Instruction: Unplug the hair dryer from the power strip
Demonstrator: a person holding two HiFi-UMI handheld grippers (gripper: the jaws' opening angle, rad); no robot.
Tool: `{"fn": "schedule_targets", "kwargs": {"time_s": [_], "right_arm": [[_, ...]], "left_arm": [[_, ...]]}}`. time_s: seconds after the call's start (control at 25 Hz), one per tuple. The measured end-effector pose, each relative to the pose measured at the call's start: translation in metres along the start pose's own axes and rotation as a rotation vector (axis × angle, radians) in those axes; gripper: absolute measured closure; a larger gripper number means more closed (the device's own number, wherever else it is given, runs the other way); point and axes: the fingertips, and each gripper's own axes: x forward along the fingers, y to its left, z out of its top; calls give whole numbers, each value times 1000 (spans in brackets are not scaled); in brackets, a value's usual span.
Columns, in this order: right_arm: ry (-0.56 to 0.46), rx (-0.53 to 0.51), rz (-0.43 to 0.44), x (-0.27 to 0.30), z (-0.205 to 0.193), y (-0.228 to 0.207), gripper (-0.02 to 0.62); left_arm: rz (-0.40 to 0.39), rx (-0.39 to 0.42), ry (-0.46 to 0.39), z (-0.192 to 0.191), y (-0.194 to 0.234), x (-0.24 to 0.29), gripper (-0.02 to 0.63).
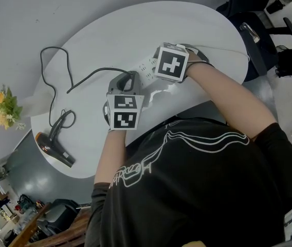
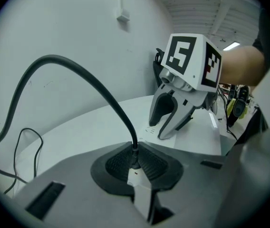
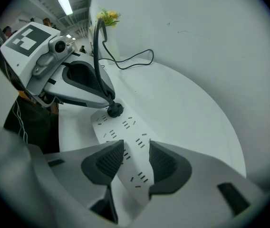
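Left gripper point(image 2: 134, 163): jaws pressed together on the black plug point(image 2: 134, 158) where the cord point(image 2: 54, 58) enters it. The plug is seated in the white strip point(image 2: 139, 186).

Right gripper point(image 3: 137, 163): jaws pinch the strip across its width, pads point(image 3: 107, 161) on both long edges.

Views compared:
- Left gripper view: cord rises from the pads in a tall arch and drops away left. The right gripper stands on the far part of the strip, tilted. The strip's slots hardly show here.
- Right gripper view: the strip's flat top, with rows of short dark slots in groups. The round plug sits near the far end, with the left gripper's jaws around it.
- Head view only: the dryer point(image 1: 53, 144), lying on its side at the table's point(image 1: 187, 30) left end, well apart from the strip and both grippers. The cord loops slackly between them.

Count: two grippers, each with one marker cube. One strip, one plug in it, one cord, one dryer. One bunch of yellow flowers point(image 1: 2, 107) by the wall past the table's left end.

Materials and shapes:
- Pads are black, ribbed and rubbery; the jaw bodies are smooth grey plastic.
- The strip is long, flat and white.
- The dryer is dark, with an orange-brown end.
- The table is white and rounded, with a matte top.
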Motion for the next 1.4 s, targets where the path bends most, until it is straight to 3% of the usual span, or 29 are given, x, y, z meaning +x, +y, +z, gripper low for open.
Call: {"fn": "schedule_targets", "kwargs": {"time_s": [0.28, 0.48, 0.6, 0.72, 0.8, 1.0, 1.08, 1.16, 1.24, 1.32, 1.4], "right_arm": [[7, 6, -1, -1, -1, 0, 446], [26, -9, -1, -2, 2, 0, 445], [21, -10, -5, 0, 2, -1, 445], [33, -18, -6, -1, 1, -2, 445], [38, -24, -2, -1, 0, -1, 445], [11, -11, -3, 0, 1, 0, 446], [5, -6, -8, 0, 2, -1, 446], [6, -7, -9, 0, 3, -1, 446], [12, -13, -7, 0, 3, -1, 446], [22, -21, -3, -1, 1, 1, 445], [33, -29, 3, 0, 0, 2, 445]], "left_arm": [[-103, -210, -21, 1, 4, 1, 568], [-58, -96, 11, 1, 3, 0, 569], [-34, 18, 22, 1, 1, -1, 568], [-47, 37, 17, 2, -1, -1, 569], [-74, -7, 9, 2, 1, 0, 569], [-191, -258, -15, 3, 9, 2, 568], [-175, -212, -4, 4, 10, 2, 568], [-119, -68, 21, 4, 8, 1, 568], [-90, 25, 42, 4, 5, -1, 569], [-90, 58, 56, 3, 2, -2, 568], [-108, 38, 65, 1, 0, -3, 568]]}}
